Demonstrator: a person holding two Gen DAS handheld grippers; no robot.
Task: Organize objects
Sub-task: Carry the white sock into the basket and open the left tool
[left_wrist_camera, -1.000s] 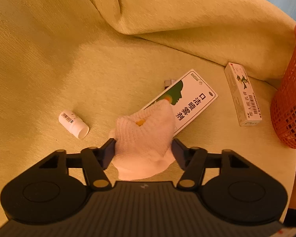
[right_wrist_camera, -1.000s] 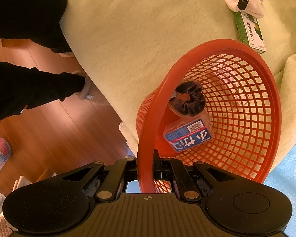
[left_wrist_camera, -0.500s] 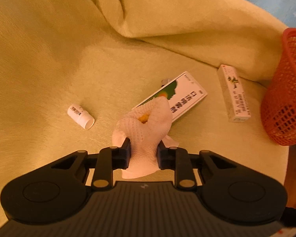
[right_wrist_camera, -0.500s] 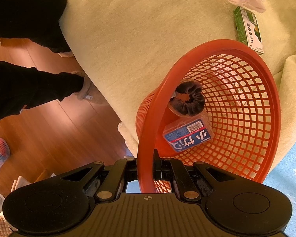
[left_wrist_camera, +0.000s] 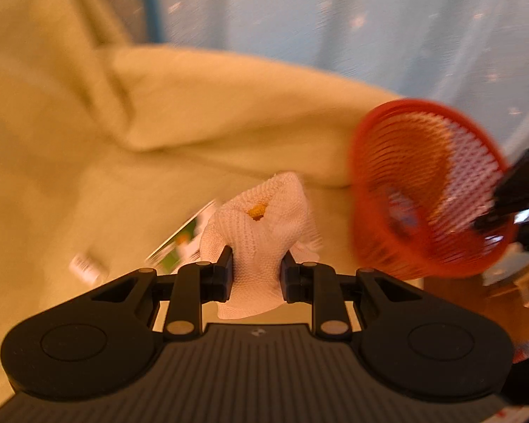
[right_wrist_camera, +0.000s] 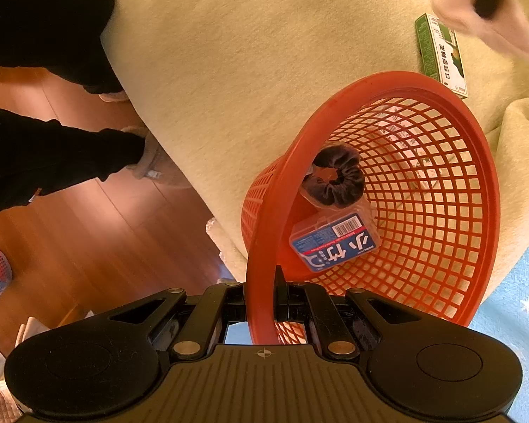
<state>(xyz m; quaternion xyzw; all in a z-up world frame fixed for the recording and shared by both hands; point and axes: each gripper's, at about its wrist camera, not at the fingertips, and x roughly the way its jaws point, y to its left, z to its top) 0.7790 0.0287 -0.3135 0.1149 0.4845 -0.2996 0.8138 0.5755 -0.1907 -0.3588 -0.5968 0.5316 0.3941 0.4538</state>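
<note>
— Where's the white cloth bundle now?

— Pinched between the left gripper fingers, lifted off the yellow-green cushion. Something orange shows in its folds; I can't tell what.

— And the red basket?

— Off to the gripper's right and a little ahead, mouth tilted towards it. The right gripper is clamped on the near rim, holding the basket at the cushion's edge. So the left hand is the one carrying, and I'd say it has to swing rightwards over the rim.

— Anything in the way?

— Not between them, I'd say. Inside the basket lie a dark scrunchie and a blue-labelled plastic case, near the low side. A green and white box lies on the cushion just beyond the basket's far rim, below the cloth.
</note>
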